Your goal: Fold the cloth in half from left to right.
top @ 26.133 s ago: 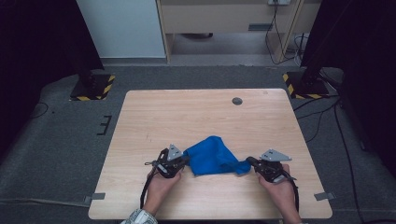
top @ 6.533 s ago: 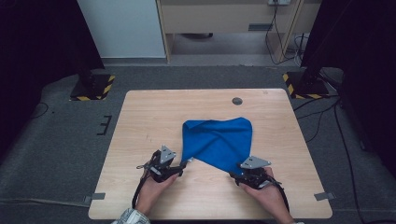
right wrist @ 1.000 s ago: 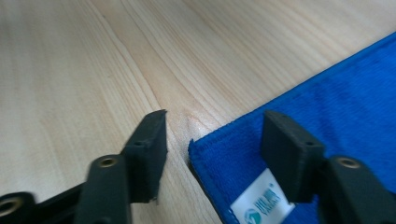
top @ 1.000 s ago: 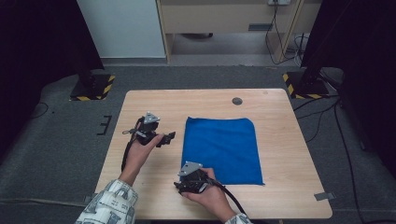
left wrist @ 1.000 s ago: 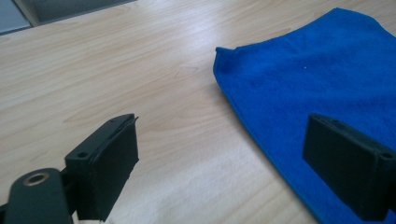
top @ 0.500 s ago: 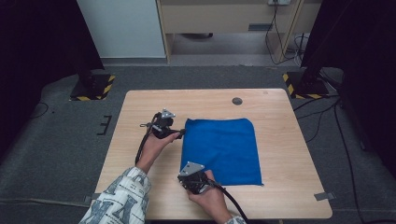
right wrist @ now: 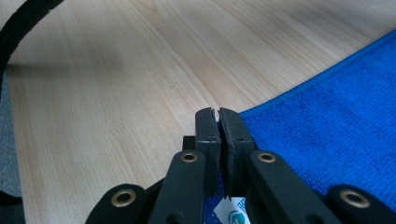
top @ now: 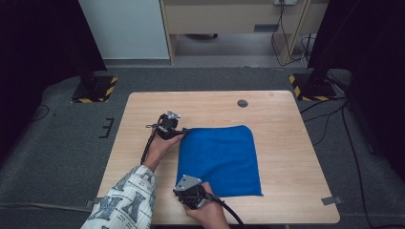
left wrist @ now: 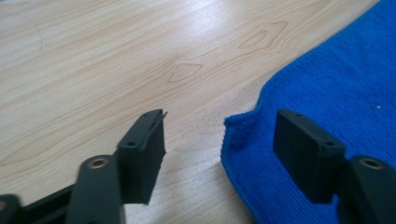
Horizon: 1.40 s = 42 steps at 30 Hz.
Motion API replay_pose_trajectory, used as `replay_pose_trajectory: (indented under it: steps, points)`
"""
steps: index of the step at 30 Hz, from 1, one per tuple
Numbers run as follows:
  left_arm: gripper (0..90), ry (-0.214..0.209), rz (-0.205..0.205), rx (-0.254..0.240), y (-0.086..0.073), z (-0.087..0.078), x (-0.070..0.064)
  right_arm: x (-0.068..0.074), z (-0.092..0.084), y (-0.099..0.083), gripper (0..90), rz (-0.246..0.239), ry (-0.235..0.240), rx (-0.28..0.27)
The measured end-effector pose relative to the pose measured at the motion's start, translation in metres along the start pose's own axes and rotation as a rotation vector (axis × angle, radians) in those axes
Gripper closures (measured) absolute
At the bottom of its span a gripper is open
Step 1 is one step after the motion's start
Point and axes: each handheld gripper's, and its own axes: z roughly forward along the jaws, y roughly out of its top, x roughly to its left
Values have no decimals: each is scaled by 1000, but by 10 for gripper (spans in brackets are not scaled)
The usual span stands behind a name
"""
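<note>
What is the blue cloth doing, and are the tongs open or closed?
Blue cloth: lying flat on the table, spread out, folded.
Left tongs: open, have just been closing, cloth's far corner between the jaws, not pinched.
Right tongs: shut on the cloth's near corner.

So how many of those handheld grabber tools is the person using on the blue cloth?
2. The left gripper is at the far left corner of the blue cloth, with that corner between its fingers. The right gripper is at the near left corner, fingers closed.
</note>
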Motion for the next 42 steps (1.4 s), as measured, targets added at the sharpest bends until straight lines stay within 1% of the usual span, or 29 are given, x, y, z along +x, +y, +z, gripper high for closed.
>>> replay_pose_trajectory:
  steps: [1, 3, 4, 5, 6, 7, 8, 10, 11, 13, 14, 16, 17, 18, 20, 24, 27, 30, 33, 35, 38, 41, 42]
  points:
    - [350, -7, -6, 4, -1, 2, 1, 1, 0, 0, 871, -6, 1, 0]
    - [387, -29, -17, 20, -3, 7, 1, 1, 1, -1, 871, -2, 4, 1]
    - [407, -37, -14, 25, -4, 9, 0, 2, 1, -1, 872, -6, 5, 2]
    - [439, -30, -3, 31, -4, 10, 0, 2, 1, -1, 872, -6, 4, 1]
    - [491, -27, 0, 38, -4, 11, 0, 2, 2, -1, 872, -4, 4, 0]
    - [553, -32, 2, 40, -5, 12, -1, 2, 2, -2, 872, -2, 5, 1]
    - [585, -49, 2, 41, -5, 15, -2, 2, 2, -2, 872, -1, 7, 0]
    - [683, -69, -6, 34, -5, 17, -3, 2, 1, -2, 871, -3, 6, 0]
    - [738, -80, -10, 32, -5, 17, -4, 1, 0, -2, 871, 5, 5, -10]
    - [835, -98, -32, 18, -5, 17, -4, 1, -1, -3, 872, 17, 9, -17]
    - [854, -116, -56, 8, -4, 16, -4, 1, -1, -4, 873, 16, 6, -18]
    - [865, -111, -67, -3, -2, 14, -4, 1, -3, -5, 876, 18, 6, -13]
    - [864, -119, -86, -13, -1, 13, -4, 1, -3, -5, 876, 18, 5, -13]
    - [859, -120, -107, -26, -1, 10, -2, 1, -4, -5, 878, 28, 1, -15]
    - [857, -120, -118, -35, 1, 6, 0, 3, -7, -4, 879, 41, -8, -28]
    - [858, -108, -110, -25, 2, -2, 2, 7, -11, -3, 881, 40, -20, -44]
    - [857, -106, -105, -36, 5, -7, 1, 11, -15, 0, 880, 34, -33, -45]
    - [858, -112, -121, -35, 6, -11, 1, 13, -19, 4, 881, 13, -44, -38]
    - [859, -105, -114, -30, 7, -15, 3, 14, -24, 10, 881, 6, -72, -44]
    - [861, -103, -121, -32, 7, -18, 5, 15, -26, 14, 882, -1, -85, -52]
    - [861, -109, -142, -41, 7, -24, 11, 16, -25, 19, 882, -7, -87, -57]
    - [861, -107, -139, -46, 7, -30, 13, 20, -24, 26, 882, -13, -80, -70]
    - [860, -107, -135, -40, 7, -32, 14, 21, -23, 28, 882, -13, -79, -75]
